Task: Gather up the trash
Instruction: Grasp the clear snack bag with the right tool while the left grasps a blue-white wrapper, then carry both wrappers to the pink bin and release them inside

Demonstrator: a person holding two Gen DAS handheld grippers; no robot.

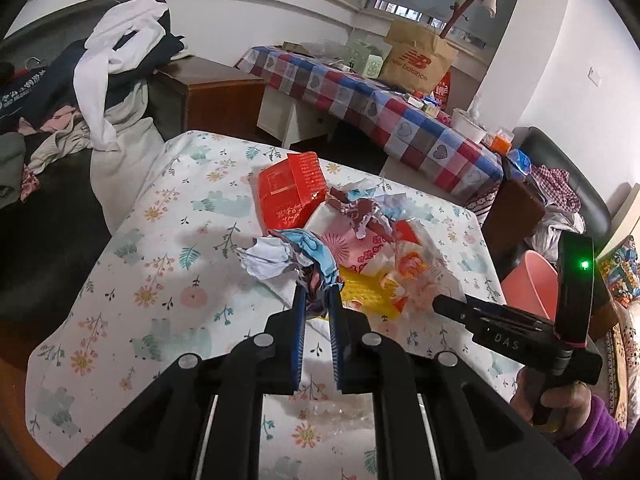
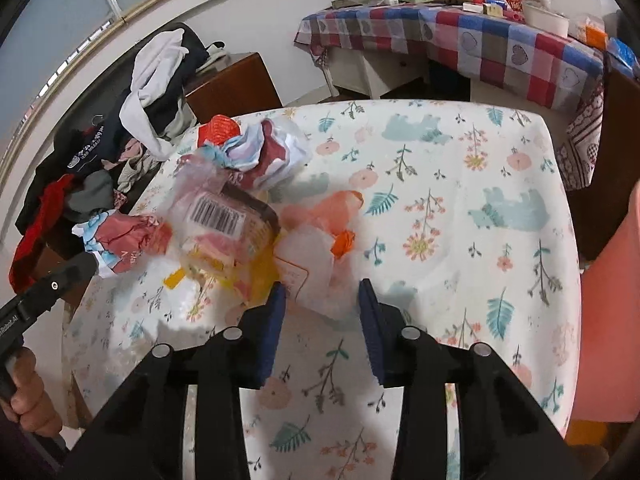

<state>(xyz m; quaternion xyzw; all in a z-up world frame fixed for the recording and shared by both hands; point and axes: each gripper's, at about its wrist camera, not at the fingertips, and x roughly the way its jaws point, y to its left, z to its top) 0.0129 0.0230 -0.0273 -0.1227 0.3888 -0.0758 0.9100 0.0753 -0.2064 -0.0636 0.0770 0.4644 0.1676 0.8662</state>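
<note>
- My left gripper (image 1: 317, 294) is pinched narrow on the crumpled paper wad (image 1: 280, 258), lifting one piece clear of the trash pile (image 1: 360, 236) just ahead
- My right gripper (image 2: 322, 294) gapes wide around the clear plastic bag (image 2: 312, 264) on the table (image 2: 480, 184), ready to close

Left gripper (image 1: 317, 294) jaws nearly closed; right gripper (image 2: 322, 294) jaws wide apart.

Paper bag (image 1: 416, 56) at one o'clock reads "new balance" (logo above). Right gripper (image 1: 502, 342) body at four o'clock reads "DAS".
</note>
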